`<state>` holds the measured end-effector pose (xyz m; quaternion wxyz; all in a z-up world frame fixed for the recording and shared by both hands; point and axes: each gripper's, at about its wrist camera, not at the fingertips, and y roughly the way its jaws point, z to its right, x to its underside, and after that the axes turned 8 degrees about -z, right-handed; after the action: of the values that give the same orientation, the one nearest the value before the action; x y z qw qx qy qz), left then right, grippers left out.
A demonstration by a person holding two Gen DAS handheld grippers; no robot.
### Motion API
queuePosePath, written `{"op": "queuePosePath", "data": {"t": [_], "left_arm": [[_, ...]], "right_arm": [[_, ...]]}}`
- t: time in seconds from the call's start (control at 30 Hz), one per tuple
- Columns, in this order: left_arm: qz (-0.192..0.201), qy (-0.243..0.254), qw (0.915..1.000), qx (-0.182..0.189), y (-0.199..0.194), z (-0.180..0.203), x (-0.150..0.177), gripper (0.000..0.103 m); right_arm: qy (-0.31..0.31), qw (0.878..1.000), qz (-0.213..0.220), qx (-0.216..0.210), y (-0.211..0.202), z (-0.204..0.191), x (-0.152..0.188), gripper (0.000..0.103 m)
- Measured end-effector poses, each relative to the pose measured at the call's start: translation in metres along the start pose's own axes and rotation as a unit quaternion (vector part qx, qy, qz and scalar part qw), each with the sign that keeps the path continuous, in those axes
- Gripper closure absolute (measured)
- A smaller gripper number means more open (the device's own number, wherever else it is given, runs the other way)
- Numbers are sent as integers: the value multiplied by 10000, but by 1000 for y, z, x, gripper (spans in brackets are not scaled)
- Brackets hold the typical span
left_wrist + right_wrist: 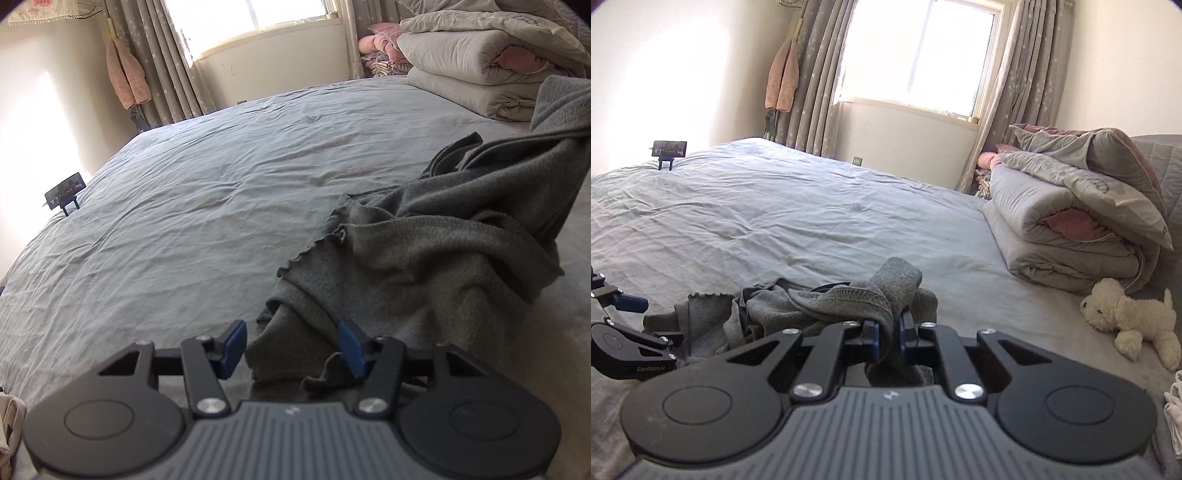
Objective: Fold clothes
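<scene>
A dark grey knit garment (pixel 436 254) lies crumpled on the grey bed sheet (pixel 207 206), its upper part lifted toward the right. My left gripper (pixel 291 343) is open, its blue pads (pixel 232 347) spread around a low fold of the garment at its near edge. In the right wrist view the same garment (pixel 820 299) is bunched in front of me, and my right gripper (pixel 888 332) is shut on a thick fold of it. The left gripper (pixel 624 314) shows at the left edge of that view.
Folded grey and pink quilts (pixel 1071 218) are stacked at the right of the bed sheet (pixel 775 210). A cream plush toy (pixel 1130 317) lies near them. A phone on a stand (pixel 64 188) sits at the far left edge. Curtains (pixel 812 74) and a window are behind.
</scene>
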<state>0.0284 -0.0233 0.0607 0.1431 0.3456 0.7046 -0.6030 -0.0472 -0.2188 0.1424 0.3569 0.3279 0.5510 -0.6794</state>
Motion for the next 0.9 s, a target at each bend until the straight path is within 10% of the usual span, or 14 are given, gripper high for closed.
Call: {"op": "queuePosePath", "data": {"t": [0.1,0.27,0.33,0.4,0.47,0.67,0.73,0.87,0.9], "left_arm": [[-126,-23,9993,363,-3,1,2,102],[-251,-141,9946,999,-9,1,7,103],[-196,-99,9924,1209,-10,4,8,95],[-149,-113,9907,1348,-9,8,9,42],[25,-103,9905,1372,-8,14,10,23],[18,-5,9913,1318,12,31,8,23],[-95,50,9922,1240,21,38,11,30],[47,146,9911,1322,17,37,13,97],[16,33,9894,1449,15,30,11,97]], "right_arm": [[37,9992,370,164,-25,14,-12,93],[261,9981,-208,523,-9,50,-1,91],[331,9953,-744,524,13,63,12,89],[563,9918,-1019,529,26,77,21,84],[746,9907,-1054,430,26,82,27,74],[-96,9985,-534,34,8,43,29,16],[-445,9981,-431,11,7,27,32,16],[-1051,9879,-932,-655,25,-2,47,22],[-1244,9826,-1152,-758,34,-10,52,28]]}}
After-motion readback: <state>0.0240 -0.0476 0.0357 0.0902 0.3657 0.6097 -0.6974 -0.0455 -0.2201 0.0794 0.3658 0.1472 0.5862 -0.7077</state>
